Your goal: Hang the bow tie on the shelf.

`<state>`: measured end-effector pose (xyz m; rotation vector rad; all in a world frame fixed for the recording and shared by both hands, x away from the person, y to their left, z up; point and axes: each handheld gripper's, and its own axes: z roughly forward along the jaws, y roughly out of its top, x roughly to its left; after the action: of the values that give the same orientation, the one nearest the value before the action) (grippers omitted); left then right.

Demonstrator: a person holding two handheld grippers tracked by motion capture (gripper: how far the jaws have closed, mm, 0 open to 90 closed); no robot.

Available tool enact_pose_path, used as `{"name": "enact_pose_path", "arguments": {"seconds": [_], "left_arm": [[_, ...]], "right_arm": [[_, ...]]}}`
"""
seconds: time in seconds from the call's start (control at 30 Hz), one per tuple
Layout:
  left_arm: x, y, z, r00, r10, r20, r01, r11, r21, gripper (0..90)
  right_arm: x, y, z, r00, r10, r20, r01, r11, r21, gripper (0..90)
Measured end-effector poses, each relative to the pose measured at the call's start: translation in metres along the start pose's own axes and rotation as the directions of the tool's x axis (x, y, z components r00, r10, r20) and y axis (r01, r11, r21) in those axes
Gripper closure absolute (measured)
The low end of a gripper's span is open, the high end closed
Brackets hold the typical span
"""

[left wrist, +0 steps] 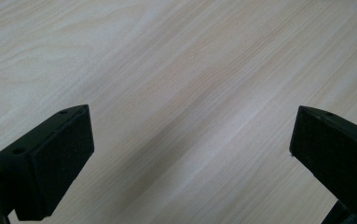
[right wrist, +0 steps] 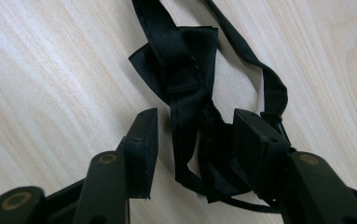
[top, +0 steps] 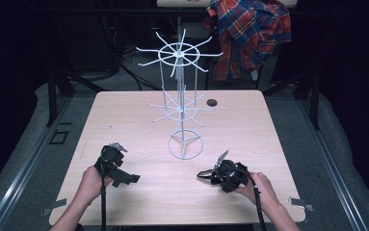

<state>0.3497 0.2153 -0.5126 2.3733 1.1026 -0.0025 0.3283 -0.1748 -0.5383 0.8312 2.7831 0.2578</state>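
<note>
Work is at its first step: a black bow tie with its strap lies flat on the desk near the front edge, toward the right corner, and nothing hangs yet on the white wire rack that stands mid-desk, well apart from it. Right tongs are set down over the tie, part closed, with a fold of black fabric between the jaws; one pad seems to touch the cloth while the other stands a little off it, so the grasp does not look finished and the tie is not lifted. Left tongs hover released and wide over bare wood near the front left, holding nothing. Judging by the layout, the pinch, the lift and the carry to one of the rack's arms all remain.
</note>
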Motion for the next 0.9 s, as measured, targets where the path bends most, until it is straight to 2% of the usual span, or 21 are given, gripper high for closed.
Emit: {"name": "enact_pose_path", "arguments": {"seconds": [0.37,0.6,0.67,0.7,0.73,0.9], "left_arm": [[0.0,0.0001,0.0006,1.0,0.007,-0.001,-0.007,0.9999,0.008,0.0],[-0.0002,-0.0002,0.0011,1.0,0.006,-0.004,-0.006,1.0,0.007,0.0],[-0.0002,-0.0002,0.0009,1.0,0.007,-0.005,-0.007,1.0,0.006,0.0],[-0.0003,-0.0002,0.001,1.0,0.007,-0.004,-0.007,1.0,0.006,0.0],[-0.0002,-0.0002,0.0009,1.0,0.007,-0.004,-0.007,1.0,0.007,0.0],[0.0001,-0.0003,0.0009,1.0,0.006,-0.004,-0.006,1.0,0.007,0.0]], "right_arm": [[-0.0015,0.0008,0.0025,0.9996,0.021,0.02,-0.021,1.0,-0.001,66.4],[-0.0019,0.0002,0.0039,0.999,0.036,0.029,-0.036,0.999,0.0,69.8],[-0.0028,-0.0005,0.0048,0.9985,0.035,0.042,-0.036,0.999,0.015,71.0],[-0.0027,-0.0012,0.0058,0.9984,0.049,0.029,-0.049,0.999,0.002,71.7],[-0.0034,-0.0017,0.0057,0.9981,0.049,0.038,-0.049,0.999,0.001,72.9],[-0.0062,-0.0032,0.0041,0.9968,0.075,0.03,-0.074,0.997,-0.013,75.2]]}}
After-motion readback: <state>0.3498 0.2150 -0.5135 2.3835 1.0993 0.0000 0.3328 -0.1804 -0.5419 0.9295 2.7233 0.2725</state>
